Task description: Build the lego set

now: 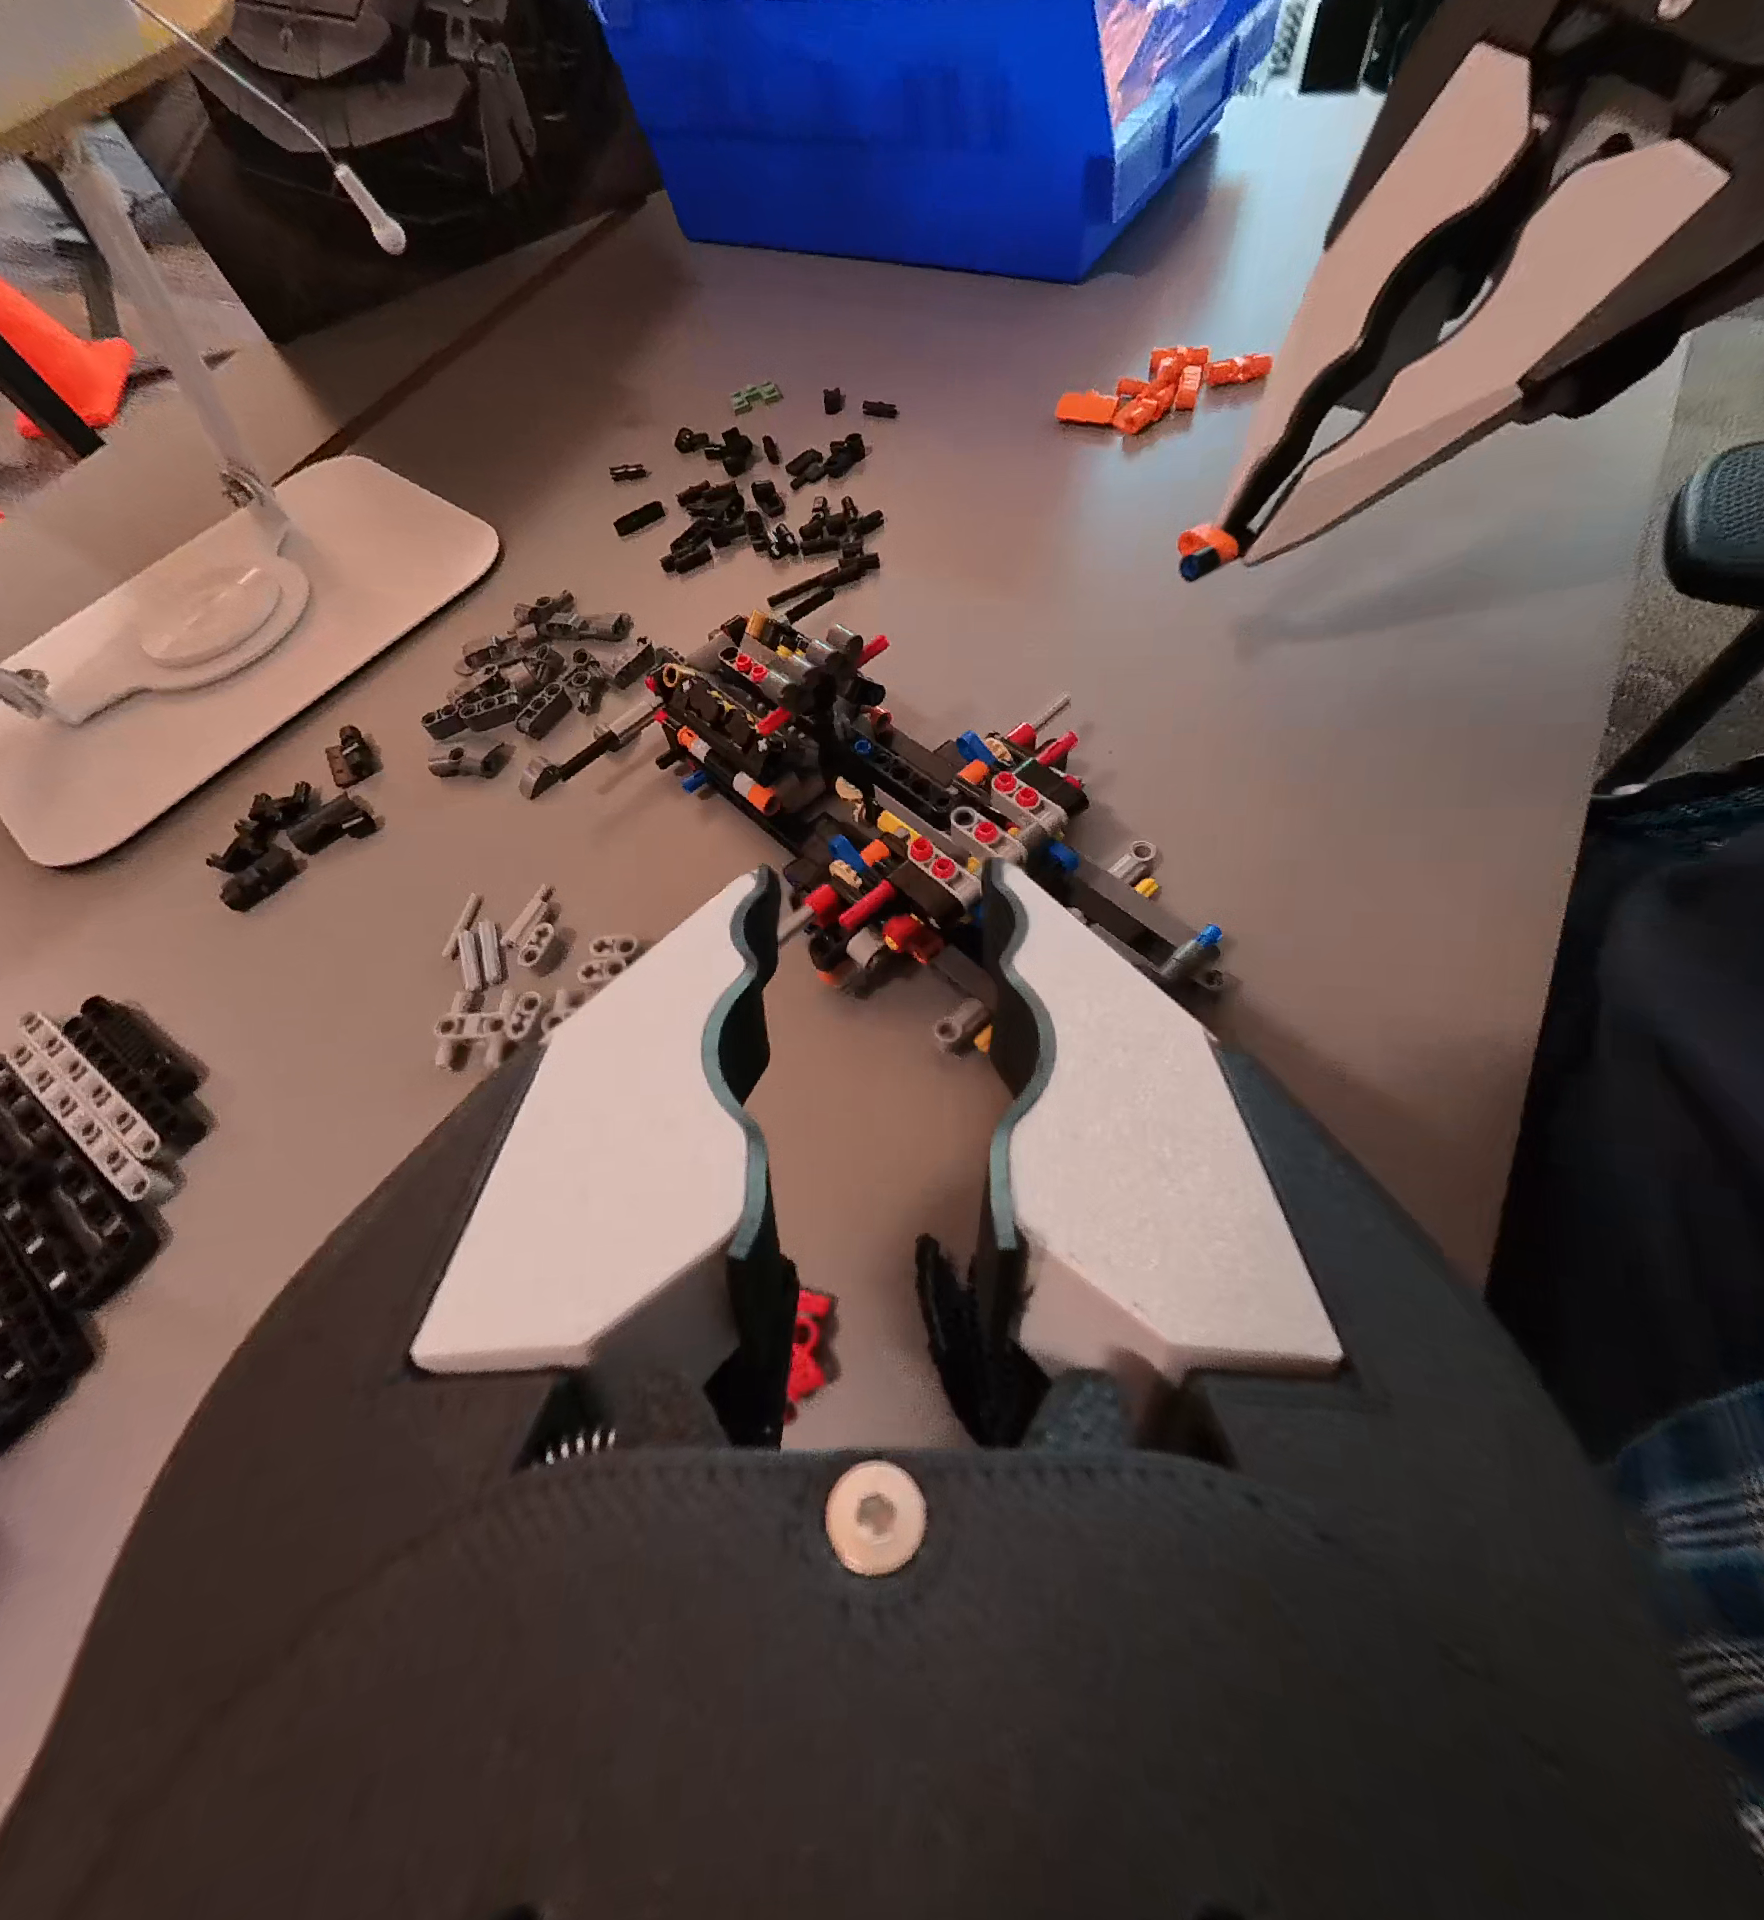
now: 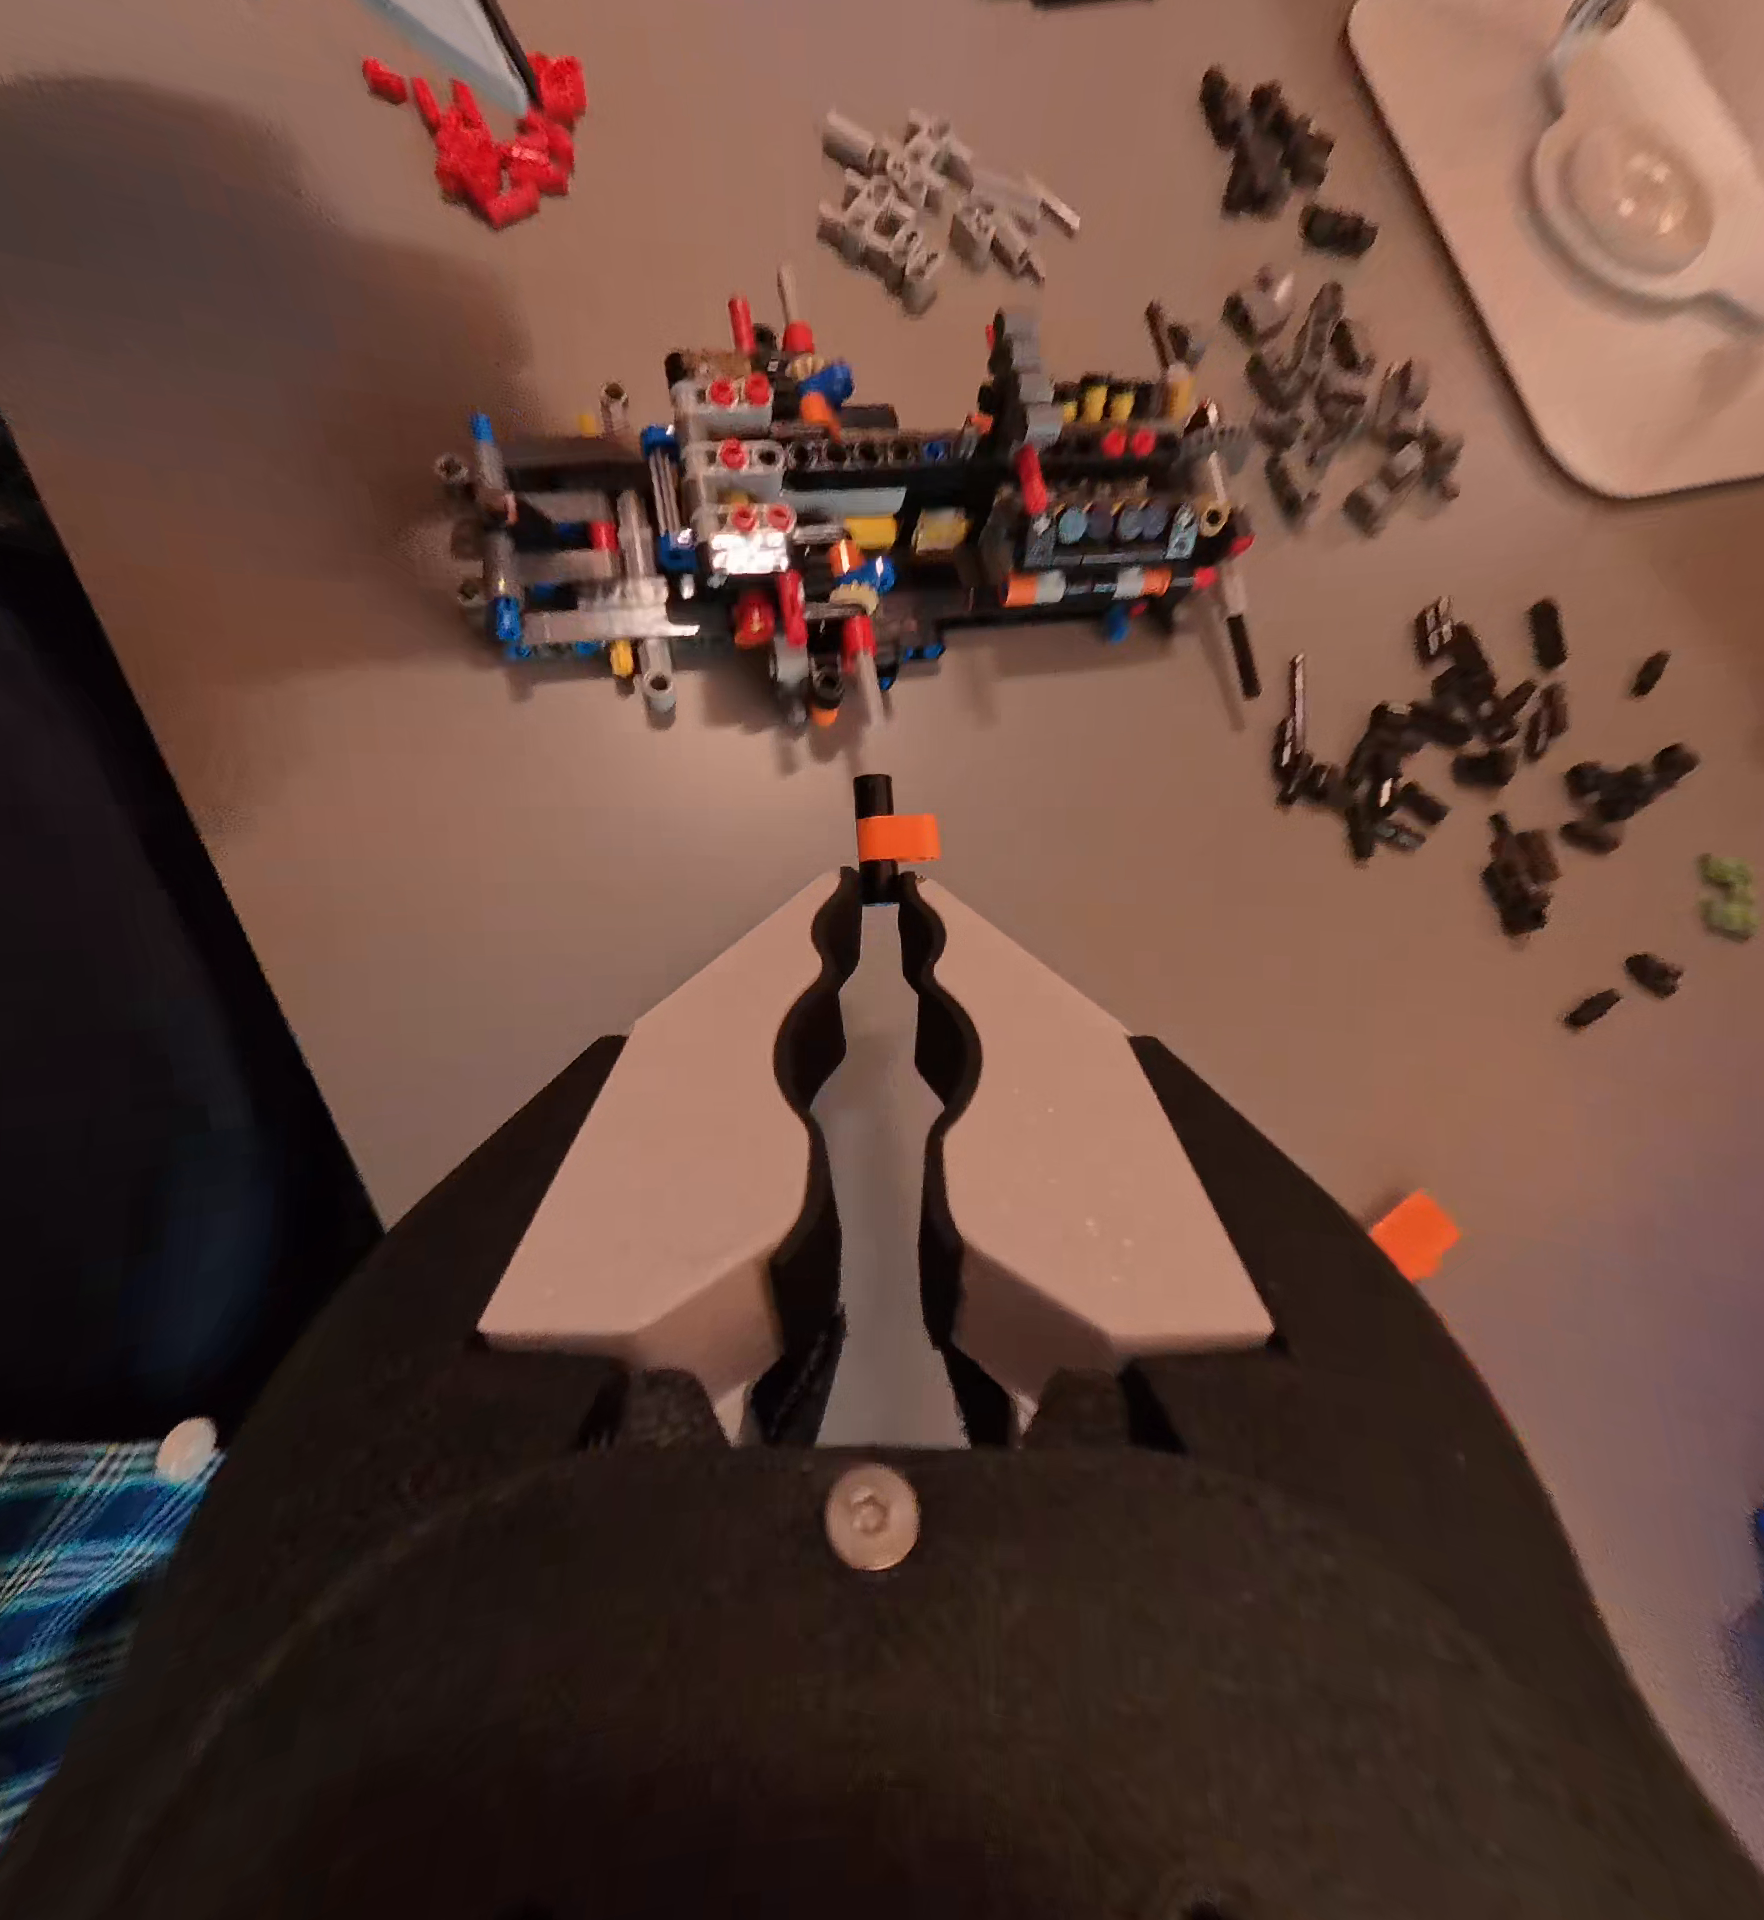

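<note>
Right gripper (image 2: 880, 878): my fingers are pinched narrowly on a small pin assembly (image 2: 886, 826), a black peg wearing an orange collar, which juts forward past the tips.
Left gripper (image 1: 883, 883): my jaws stand wide, holding nothing, with the near end of the model between the tips as seen from above; I cannot tell whether they touch it.
Lego model (image 2: 847, 520): a long, partly built black-and-grey frame studded with red, blue and yellow pins, lying flat on the grey table (image 1: 1325, 831).
Surroundings: black pins (image 1: 764, 499), dark grey connectors (image 1: 535, 675) and light grey connectors (image 1: 514, 966) lie in loose heaps around the model; orange pieces (image 1: 1164, 387) sit well apart from it.
Clearance: bare table separates my held pin from the model's side.
Left view only: stacked black and grey beams (image 1: 36, 1174), a blue bin (image 1: 919, 125), a white stand base (image 1: 213, 644), and my right gripper (image 1: 1233, 549) hanging high over the table with the pin's blue end showing.
Right view only: a red heap (image 2: 504, 135) and a green piece (image 2: 1728, 896).
Pose: right gripper points at the model's long side; left points along its length.
</note>
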Available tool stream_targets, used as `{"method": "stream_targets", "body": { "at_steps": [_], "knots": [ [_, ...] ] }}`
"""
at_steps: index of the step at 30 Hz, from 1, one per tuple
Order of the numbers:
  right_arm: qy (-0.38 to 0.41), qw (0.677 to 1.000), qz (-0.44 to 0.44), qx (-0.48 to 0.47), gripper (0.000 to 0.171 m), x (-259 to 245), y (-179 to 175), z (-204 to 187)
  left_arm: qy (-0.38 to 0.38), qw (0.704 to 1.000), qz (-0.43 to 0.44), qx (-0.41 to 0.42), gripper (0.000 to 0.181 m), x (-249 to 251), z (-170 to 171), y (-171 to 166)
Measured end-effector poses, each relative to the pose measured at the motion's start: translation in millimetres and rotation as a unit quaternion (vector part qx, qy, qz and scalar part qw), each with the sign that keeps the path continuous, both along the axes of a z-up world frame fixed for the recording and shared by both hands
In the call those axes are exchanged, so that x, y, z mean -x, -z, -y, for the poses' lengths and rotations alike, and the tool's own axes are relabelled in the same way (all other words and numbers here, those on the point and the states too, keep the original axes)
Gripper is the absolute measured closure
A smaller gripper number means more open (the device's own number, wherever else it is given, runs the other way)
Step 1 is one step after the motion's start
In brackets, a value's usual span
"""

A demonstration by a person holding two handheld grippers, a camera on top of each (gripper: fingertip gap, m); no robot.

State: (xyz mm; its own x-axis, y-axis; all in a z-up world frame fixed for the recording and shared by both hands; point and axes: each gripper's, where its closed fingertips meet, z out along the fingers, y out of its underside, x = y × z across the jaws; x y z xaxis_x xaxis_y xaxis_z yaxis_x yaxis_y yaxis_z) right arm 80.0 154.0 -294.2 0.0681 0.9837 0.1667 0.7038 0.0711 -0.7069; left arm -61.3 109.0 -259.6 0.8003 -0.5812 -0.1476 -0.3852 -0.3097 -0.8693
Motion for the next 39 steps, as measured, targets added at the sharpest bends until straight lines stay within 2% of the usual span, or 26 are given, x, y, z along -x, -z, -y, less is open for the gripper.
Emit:
{"method": "stream_targets", "body": {
  "at_steps": [5,15,22,26,39],
  "knots": [
    [-0.007,1.000,0.004,-0.023,0.167,13,-3,-12,0.020,0.999,-0.026,-0.002,0.143,-2,-21,-4],
    [-0.012,0.995,0.069,0.070,0.166,-6,47,-13,0.070,0.995,-0.057,0.036,0.145,-5,-55,17],
    [-0.018,0.994,0.061,0.084,0.160,-6,47,-13,0.096,0.992,-0.059,0.053,0.145,-6,-66,28],
    [-0.024,0.994,0.056,0.086,0.167,-4,47,-12,0.104,0.992,-0.049,0.058,0.145,-6,-69,31],
    [-0.025,0.997,0.030,0.063,0.167,4,40,-14,0.091,0.994,-0.021,0.057,0.145,5,-71,30]
  ]
}}
